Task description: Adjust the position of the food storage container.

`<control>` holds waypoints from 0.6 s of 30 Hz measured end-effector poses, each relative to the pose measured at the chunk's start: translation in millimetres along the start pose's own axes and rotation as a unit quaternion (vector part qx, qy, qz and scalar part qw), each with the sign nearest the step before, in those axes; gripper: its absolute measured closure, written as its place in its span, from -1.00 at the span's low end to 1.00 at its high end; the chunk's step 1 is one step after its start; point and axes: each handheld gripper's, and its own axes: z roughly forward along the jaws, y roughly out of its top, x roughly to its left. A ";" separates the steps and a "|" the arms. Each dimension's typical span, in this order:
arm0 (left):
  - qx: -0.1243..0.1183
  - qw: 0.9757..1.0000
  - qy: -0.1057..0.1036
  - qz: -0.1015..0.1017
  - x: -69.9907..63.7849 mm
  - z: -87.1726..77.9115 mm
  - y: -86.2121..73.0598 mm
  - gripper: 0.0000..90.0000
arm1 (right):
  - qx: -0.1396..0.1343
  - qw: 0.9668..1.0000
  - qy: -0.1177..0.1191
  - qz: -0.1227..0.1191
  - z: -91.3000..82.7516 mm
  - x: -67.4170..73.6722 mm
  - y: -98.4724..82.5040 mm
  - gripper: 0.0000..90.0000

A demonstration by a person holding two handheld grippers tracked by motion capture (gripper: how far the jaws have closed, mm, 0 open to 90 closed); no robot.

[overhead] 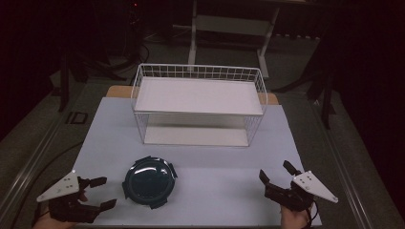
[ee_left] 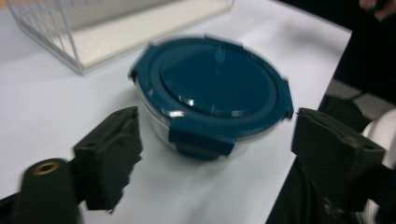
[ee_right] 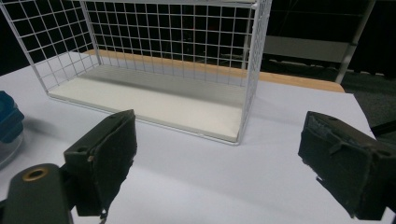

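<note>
Nothing to read here — no lettering, labels, brands or numbers on anything on this table.

The high view looks down from above the near edge; both claw views sit low, seemingly sharing the wire rack (overhead: 198, 102).

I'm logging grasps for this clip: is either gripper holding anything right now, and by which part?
Nothing is held. The left gripper is open beside the blue-lidded container, not touching it. The right gripper is open over the table.

The white table (overhead: 205, 157) carries a wire shelf rack (overhead: 198, 105) and — seemingly glass — a blue-lidded container (overhead: 149, 181).
</note>
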 end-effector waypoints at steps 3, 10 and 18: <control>0.013 1.000 -0.005 0.004 -0.2 3.1 -2.0 -0.20 | 0.001 1.000 0.001 0.000 0.3 0.2 -0.1 -0.75; 0.086 0.996 -0.005 -0.006 2.7 20.0 -10.1 0.48 | 0.002 1.000 0.005 -0.002 0.8 0.6 -0.6 -0.75; 0.120 0.993 0.010 -0.007 1.0 30.8 -10.7 0.98 | 0.005 1.000 0.007 -0.002 1.3 0.5 -1.2 -0.75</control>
